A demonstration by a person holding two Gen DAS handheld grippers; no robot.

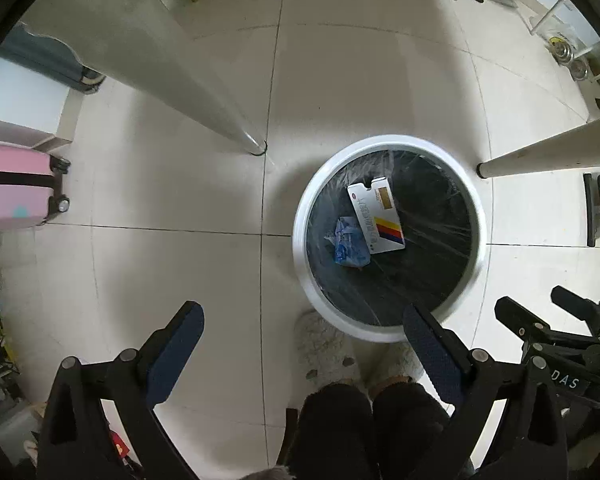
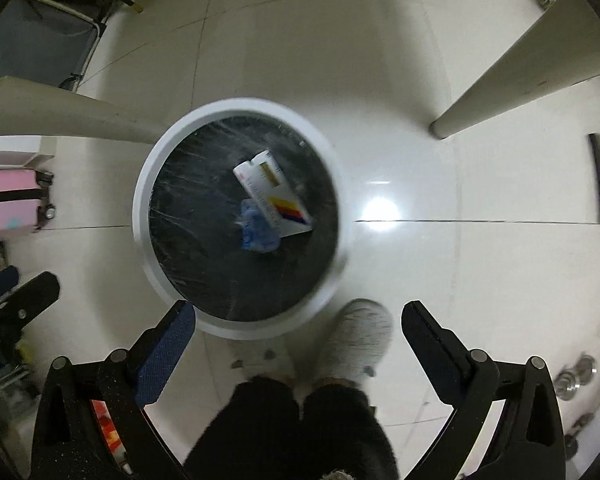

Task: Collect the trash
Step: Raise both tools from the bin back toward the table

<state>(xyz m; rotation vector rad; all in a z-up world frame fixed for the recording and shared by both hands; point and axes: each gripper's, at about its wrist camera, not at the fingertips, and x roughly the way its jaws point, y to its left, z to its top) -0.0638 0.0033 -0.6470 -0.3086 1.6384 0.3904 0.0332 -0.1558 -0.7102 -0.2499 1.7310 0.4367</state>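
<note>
A round white trash bin [image 1: 300,248] with a black liner stands on the tiled floor; it also shows in the right wrist view [image 2: 140,216]. Inside lie a white box with red, yellow and blue stripes [image 1: 378,216] [image 2: 274,194] and a crumpled blue wrapper [image 1: 350,244] [image 2: 258,230]. My left gripper [image 1: 304,320] is open and empty, above the floor just left of the bin. My right gripper [image 2: 300,316] is open and empty, above the bin's near right rim. The right gripper shows at the right edge of the left wrist view [image 1: 548,332].
Two pale table legs [image 1: 204,92] [image 1: 548,148] stand beside the bin. A pink suitcase [image 1: 16,188] sits at the left. The person's fluffy white slippers [image 2: 360,336] and dark trousers [image 2: 284,432] are right below the grippers. Clutter lines the far wall.
</note>
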